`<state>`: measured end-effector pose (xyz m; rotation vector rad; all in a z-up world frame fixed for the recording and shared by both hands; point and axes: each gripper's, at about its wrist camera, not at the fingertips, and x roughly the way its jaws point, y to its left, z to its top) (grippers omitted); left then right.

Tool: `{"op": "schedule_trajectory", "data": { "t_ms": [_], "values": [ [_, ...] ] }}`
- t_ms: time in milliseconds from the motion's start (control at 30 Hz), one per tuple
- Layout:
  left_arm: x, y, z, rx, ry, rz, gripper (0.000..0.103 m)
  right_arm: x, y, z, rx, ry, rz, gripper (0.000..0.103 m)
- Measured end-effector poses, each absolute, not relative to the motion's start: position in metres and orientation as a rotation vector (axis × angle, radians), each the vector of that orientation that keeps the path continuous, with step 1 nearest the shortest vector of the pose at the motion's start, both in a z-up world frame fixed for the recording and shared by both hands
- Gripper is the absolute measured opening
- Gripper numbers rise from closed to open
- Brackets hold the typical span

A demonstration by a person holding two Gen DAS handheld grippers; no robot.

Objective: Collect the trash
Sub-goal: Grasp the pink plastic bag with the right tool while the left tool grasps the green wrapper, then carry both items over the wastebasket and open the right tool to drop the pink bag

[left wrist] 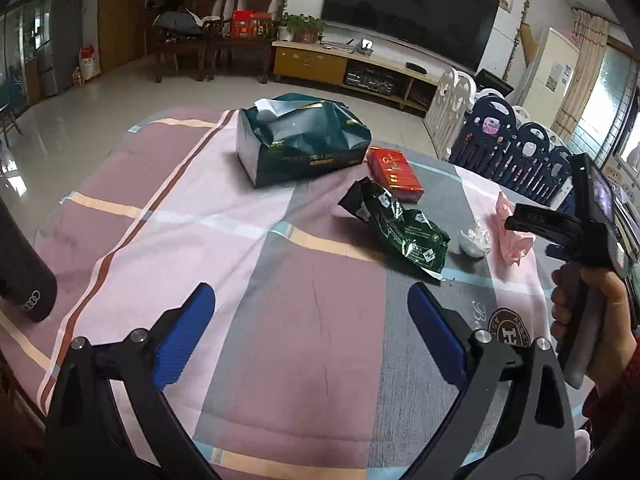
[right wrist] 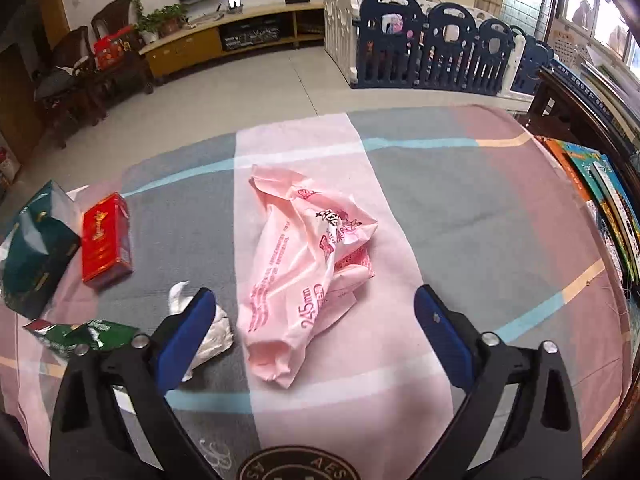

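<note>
- The right gripper (right wrist: 314, 330) is standing with its jaws spread wide and gripping nothing; the crumpled pink wrapper (right wrist: 308, 276) is lying on the cloth between the two blue pads, its lower end in the middle of the right wrist frame, touching neither.
- The white tissue wad (right wrist: 212, 334) is sitting just beside the left pad of that gripper, partly behind it.
- The left gripper (left wrist: 312, 340) is also gaping wide and empty, hanging over bare striped tablecloth (left wrist: 240, 240); the green foil packet (left wrist: 400, 228) is lying above and right of its pads, well clear of them.
- In the left wrist view the tissue wad and pink wrapper are showing at centre right, next to the right gripper held by a hand (left wrist: 592, 312).
- The pink wrapper is looking creased and folded, with red print; the green packet is looking torn open and shiny.
- A red box (left wrist: 394, 174) and a dark green tissue box (left wrist: 300, 144) are lying toward the upper middle.
- The green packet is being cut off by the gripper body at the lower left of the right wrist view; the print on the wrapper is hard to read apart from a few characters.
</note>
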<state>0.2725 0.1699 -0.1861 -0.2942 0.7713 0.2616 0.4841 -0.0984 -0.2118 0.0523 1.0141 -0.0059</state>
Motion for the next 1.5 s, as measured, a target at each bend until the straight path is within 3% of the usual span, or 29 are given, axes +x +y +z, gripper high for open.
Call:
{"op": "schedule_trajectory", "data": {
  "t_ms": [33, 67, 167, 467, 533, 567, 633, 667, 767, 1500],
  "values": [
    [0.276, 0.170, -0.185, -0.296, 0.760, 0.258, 0.097, 0.489, -0.098, -0.220, 0.049, 1.046, 0.011, 0.050],
    [0.281, 0.171, -0.183, -0.304, 0.751, 0.254, 0.097, 0.492, -0.098, -0.230, 0.062, 1.099, 0.043, 0.027],
    [0.299, 0.177, -0.182, -0.386, 0.740, 0.224, 0.097, 0.480, -0.102, -0.237, 0.090, 1.111, 0.090, 0.017],
    [0.419, 0.157, -0.209, -0.364, 0.842, 0.260, 0.098, 0.377, -0.108, -0.202, -0.030, 1.052, 0.255, 0.015],
    [0.432, 0.156, -0.215, -0.366, 0.852, 0.267, 0.095, 0.354, -0.113, -0.194, -0.029, 1.033, 0.276, 0.015],
    [0.436, 0.155, -0.218, -0.361, 0.859, 0.268, 0.090, 0.342, -0.115, -0.190, -0.025, 1.029, 0.279, 0.015],
    [0.441, 0.152, -0.227, -0.339, 0.897, 0.250, 0.048, 0.325, -0.121, -0.186, -0.010, 1.021, 0.274, 0.015],
    [0.442, 0.150, -0.232, -0.333, 0.925, 0.222, 0.039, 0.317, -0.125, -0.183, -0.003, 1.015, 0.268, 0.015],
    [0.428, 0.145, -0.232, -0.317, 0.902, 0.203, 0.026, 0.296, -0.131, -0.174, 0.000, 0.992, 0.253, 0.015],
    [0.140, 0.019, -0.041, -0.073, 0.604, 0.184, 0.025, 0.130, -0.229, -0.082, 0.029, 0.842, 0.199, 0.015]
  ]
}}
